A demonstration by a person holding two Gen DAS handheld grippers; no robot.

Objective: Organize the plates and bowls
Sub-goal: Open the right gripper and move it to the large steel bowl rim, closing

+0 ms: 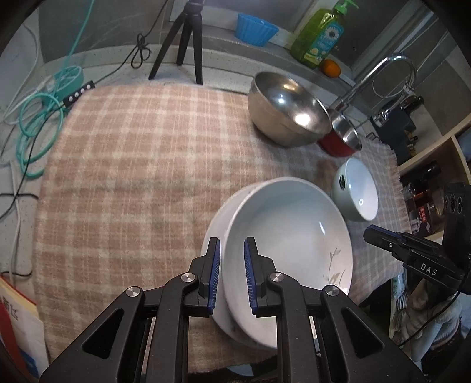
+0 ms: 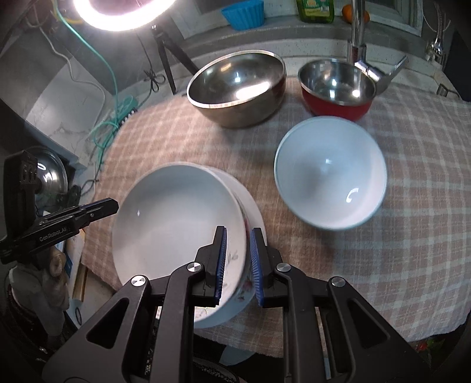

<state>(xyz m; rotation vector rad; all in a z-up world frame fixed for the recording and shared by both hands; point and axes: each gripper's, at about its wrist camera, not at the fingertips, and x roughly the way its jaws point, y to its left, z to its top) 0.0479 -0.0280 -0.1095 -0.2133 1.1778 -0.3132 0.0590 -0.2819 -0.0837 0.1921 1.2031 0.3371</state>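
Observation:
A white deep plate (image 1: 288, 229) with a flower print sits on a flatter white plate (image 1: 215, 232) at the near edge of the checked cloth. My left gripper (image 1: 232, 250) straddles the deep plate's left rim, fingers close on it. My right gripper (image 2: 238, 238) straddles the same deep plate's (image 2: 176, 218) right rim, over the lower plate (image 2: 253, 206). A pale green bowl (image 1: 357, 190), white inside, stands to the right; it also shows in the right wrist view (image 2: 329, 172). A large steel bowl (image 2: 238, 88) and a red steel-lined bowl (image 2: 337, 88) stand behind.
A checked cloth (image 1: 132, 165) covers the counter. A tripod (image 1: 185, 38), cables (image 1: 38, 117), a blue tub (image 1: 254, 28), a soap bottle (image 1: 319, 35), an orange (image 1: 331, 67) and a faucet (image 1: 379, 76) line the back. Shelves (image 1: 435, 153) stand at right.

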